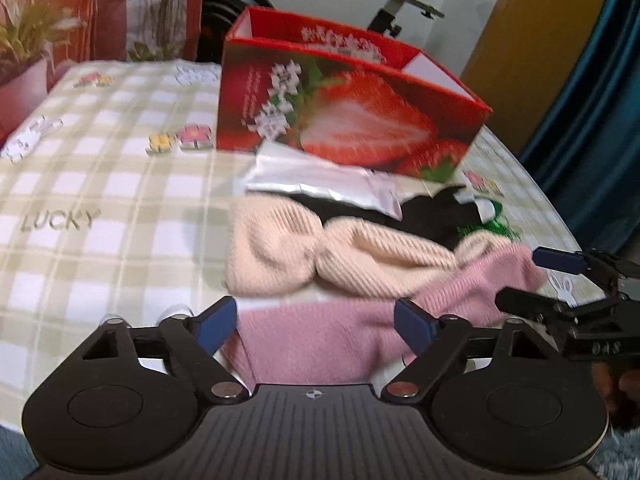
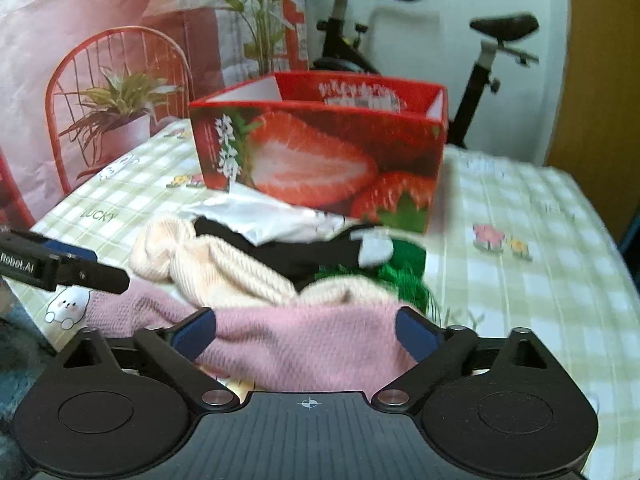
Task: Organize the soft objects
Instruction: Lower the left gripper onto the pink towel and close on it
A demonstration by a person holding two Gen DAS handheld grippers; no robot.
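Both the left gripper [image 1: 316, 324] and right gripper [image 2: 306, 330] stand wide around the near pink knit [image 1: 320, 340], pads not visibly pressing it. Beyond lie a cream knit [image 1: 312, 256], black cloth [image 1: 428, 216] and white pouch [image 1: 320, 180]. Farthest is the red box [image 1: 340, 120], on the checked cloth [image 1: 100, 200].

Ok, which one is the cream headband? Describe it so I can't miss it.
Find the red strawberry box on the checked tablecloth. In the pile before it, the cream headband lies between a black cloth and the pink knit. Only it is ribbed, with a centre knot.
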